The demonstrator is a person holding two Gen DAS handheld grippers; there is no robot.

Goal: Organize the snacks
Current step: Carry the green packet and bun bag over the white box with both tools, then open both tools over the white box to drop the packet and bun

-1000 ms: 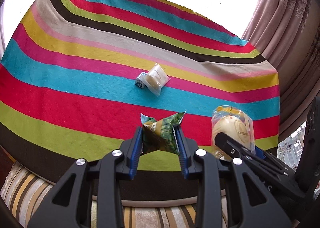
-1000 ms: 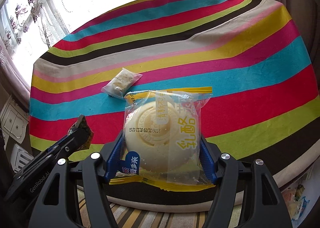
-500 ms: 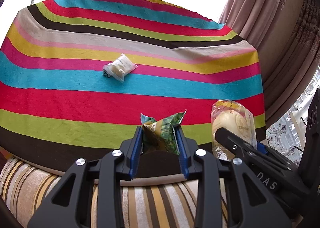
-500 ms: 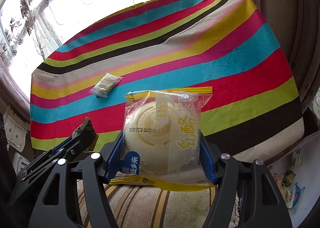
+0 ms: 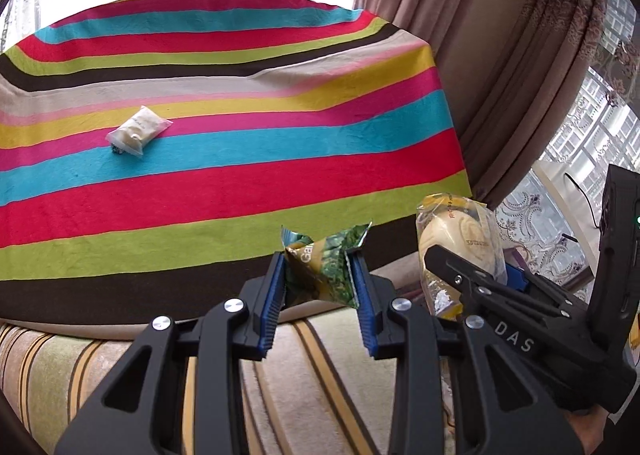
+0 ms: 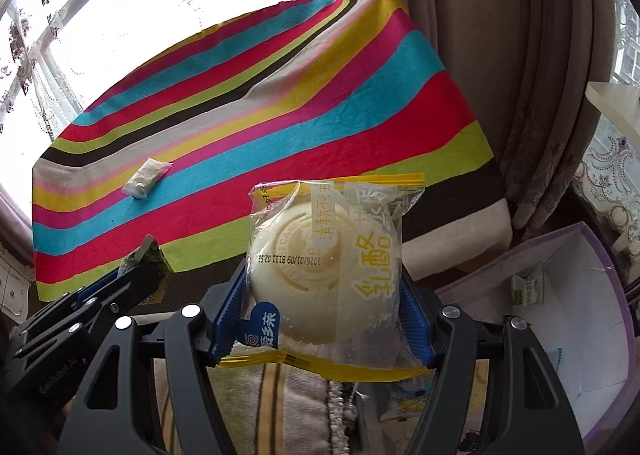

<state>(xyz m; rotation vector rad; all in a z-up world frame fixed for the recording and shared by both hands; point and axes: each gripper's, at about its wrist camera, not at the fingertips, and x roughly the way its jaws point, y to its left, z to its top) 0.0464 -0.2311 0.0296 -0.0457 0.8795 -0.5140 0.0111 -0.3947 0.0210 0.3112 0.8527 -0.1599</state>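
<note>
My left gripper (image 5: 320, 267) is shut on a small green snack packet (image 5: 322, 271), held in the air past the near edge of the striped table. My right gripper (image 6: 324, 287) is shut on a clear-wrapped round white cake (image 6: 324, 275); that cake also shows at the right of the left wrist view (image 5: 456, 239). The left gripper and its green packet show at lower left in the right wrist view (image 6: 144, 267). A small clear bag of pale snack (image 5: 138, 131) lies on the cloth's blue and pink stripes, also seen in the right wrist view (image 6: 146, 177).
The striped tablecloth (image 5: 240, 159) covers the table. Brown curtains (image 5: 500, 55) hang at the right. A purple-rimmed white box (image 6: 576, 335) stands low at the right, holding a small packet (image 6: 526, 289). A striped cushion (image 5: 312, 383) lies below the grippers.
Both grippers have pulled back from the table and swung to the right with their snacks. The table has slid left and farther away, and the purple-rimmed box has come into the right wrist view.
</note>
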